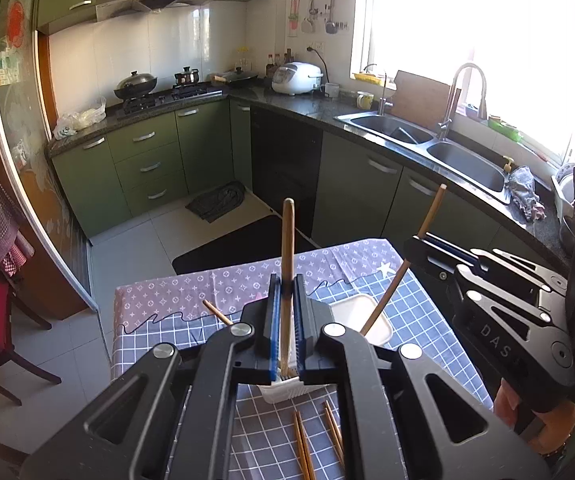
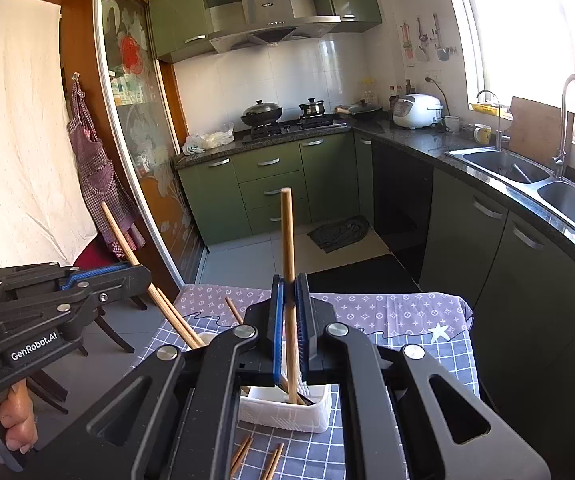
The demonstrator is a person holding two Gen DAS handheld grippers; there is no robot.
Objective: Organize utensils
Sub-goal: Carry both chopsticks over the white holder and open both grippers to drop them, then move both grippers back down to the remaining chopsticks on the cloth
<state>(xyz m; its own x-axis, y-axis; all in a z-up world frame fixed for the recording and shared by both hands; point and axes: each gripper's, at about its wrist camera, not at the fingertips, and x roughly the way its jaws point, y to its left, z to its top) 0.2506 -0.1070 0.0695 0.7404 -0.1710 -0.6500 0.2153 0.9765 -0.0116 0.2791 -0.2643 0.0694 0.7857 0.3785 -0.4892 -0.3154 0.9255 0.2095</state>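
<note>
Behind the table [image 1: 175, 296], with its grey checked and purple patterned cloth: green cabinets [image 1: 147, 160], a dark counter [image 1: 307, 110], a wok [image 1: 135, 84] on the stove, a white rice cooker [image 1: 296, 77], a double sink [image 1: 463, 160] under a bright window. Nothing between either claw and the white holder [image 2: 287, 410].

Left gripper [image 1: 286, 300]: jaws narrow, clamped on one wooden chopstick [image 1: 287, 264] standing nearly upright, lower end dipping into the slotted white holder just under the blue pads. Right gripper [image 2: 289, 308]: also pinched tight on a single upright chopstick [image 2: 288, 264], tip down among other sticks inside the same holder. Loose chopsticks [image 1: 303, 444] flat on the checked cloth just in front of the holder, nearer the cameras.

Seen only from the left wrist: a white tray [image 1: 367, 316] beyond the holder, the right claw's stick slanting across it, and one more stick [image 1: 217, 312] lying left of the claw. Seen only from the right wrist: a hand [image 2: 15, 420] gripping the left tool's handle, a checked apron [image 2: 95, 168] hanging by the sliding glass door [image 2: 139, 132], and a white sheet at far left.
</note>
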